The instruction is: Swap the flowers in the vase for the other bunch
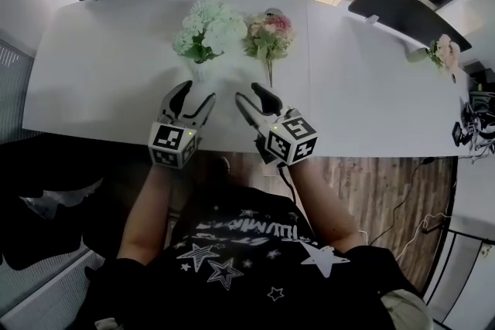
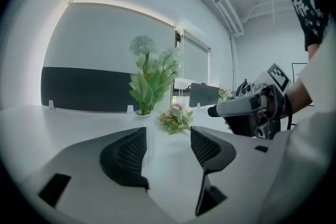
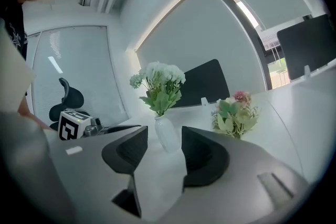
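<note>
While left tongs [image 1: 197, 93] and right tongs [image 1: 249, 92] gape wide and empty, the vase [image 3: 167, 134] with its upright flowers [image 1: 207, 28] stands just beyond the left.

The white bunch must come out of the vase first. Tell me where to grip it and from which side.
Probably low, on the leafy stems of the white bunch just above the neck of the vase, not the blooms. Come in level from the near side, jaws either side, then lift straight up: it stands upright in a narrow neck.

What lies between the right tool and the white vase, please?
Only bare table, as the right gripper view shows, from right tool to vase.
</note>
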{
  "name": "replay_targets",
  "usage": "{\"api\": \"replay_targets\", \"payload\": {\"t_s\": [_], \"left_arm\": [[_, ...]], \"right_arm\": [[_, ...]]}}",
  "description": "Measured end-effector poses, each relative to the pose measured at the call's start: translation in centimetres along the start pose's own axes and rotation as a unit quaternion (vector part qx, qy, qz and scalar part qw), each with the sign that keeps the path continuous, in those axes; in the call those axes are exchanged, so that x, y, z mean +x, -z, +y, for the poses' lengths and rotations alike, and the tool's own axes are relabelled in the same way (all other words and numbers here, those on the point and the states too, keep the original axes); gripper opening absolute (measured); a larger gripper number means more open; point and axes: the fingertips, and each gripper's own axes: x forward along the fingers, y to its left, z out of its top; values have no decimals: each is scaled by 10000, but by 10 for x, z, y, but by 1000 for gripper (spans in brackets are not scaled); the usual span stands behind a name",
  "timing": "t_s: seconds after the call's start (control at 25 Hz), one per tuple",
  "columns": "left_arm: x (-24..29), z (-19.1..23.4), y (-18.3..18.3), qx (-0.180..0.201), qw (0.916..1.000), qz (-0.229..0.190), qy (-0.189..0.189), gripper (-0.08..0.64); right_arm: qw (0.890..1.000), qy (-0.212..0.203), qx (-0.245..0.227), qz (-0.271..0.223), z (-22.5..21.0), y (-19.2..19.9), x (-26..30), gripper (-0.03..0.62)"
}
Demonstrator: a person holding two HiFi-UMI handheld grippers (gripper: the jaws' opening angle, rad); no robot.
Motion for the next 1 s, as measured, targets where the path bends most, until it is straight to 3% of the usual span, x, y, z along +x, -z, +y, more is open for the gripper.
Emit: {"api": "replay_targets", "payload": {"t_s": [0.28,0.4,0.68,1.0], "left_arm": [[-23,-60,-23,472,9980,-381,-172,76],[-37,-93,-31,382,9977,-539,-155,23],[-73,-160,-29,474,9971,-584,-137,8],[-115,-208,-20,353,9968,-618,-370,8]], "right_arm": [[9972,255,-10,-709,4,-26,-67,89],[9961,385,22,-794,3,-26,-98,28],[9923,232,376,-1161,11,-18,-171,3],[9940,146,330,-1032,26,10,-221,3]]}}
